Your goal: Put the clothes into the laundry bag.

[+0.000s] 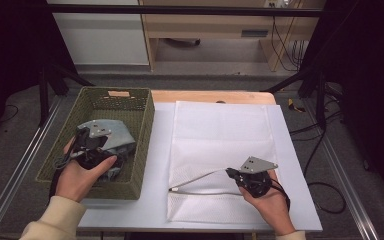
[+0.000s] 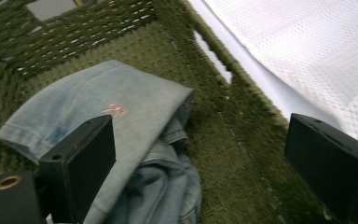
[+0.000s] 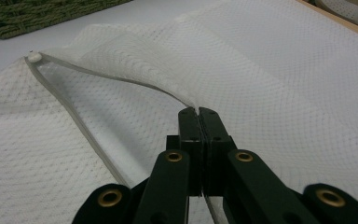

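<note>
1. A big white mesh laundry bag (image 1: 222,145) lies flat on the white table top (image 1: 157,165), just to the right of a green woven basket (image 1: 142,145).
2. The bag has an opening with a pale zipper edge (image 1: 200,176) near the person's end of it. One side of that edge is lifted up off the rest of the bag.
3. The right gripper (image 1: 231,173) sits over the near right part of the bag, held in the person's right hand (image 1: 267,200).
4. In the right gripper view, the right gripper (image 3: 198,112) has its two black jaws pressed tight together. They pinch the lifted zipper edge (image 3: 121,79) of the bag (image 3: 284,70).
5. A small white zipper end (image 3: 34,57) sits at the far left tip of the opening.
6. A crumpled pair of light blue jeans (image 1: 120,142) lies inside the basket, on its bottom.
7. The left gripper (image 1: 82,135) is over the basket, held in the person's left hand (image 1: 80,177).
8. In the left gripper view, the left gripper (image 2: 200,149) has its jaws spread wide apart. They hold nothing.
9. The jeans (image 2: 121,116) lie under the left-hand jaw in that view. The other jaw is above the basket's green wall (image 2: 242,107).
</note>
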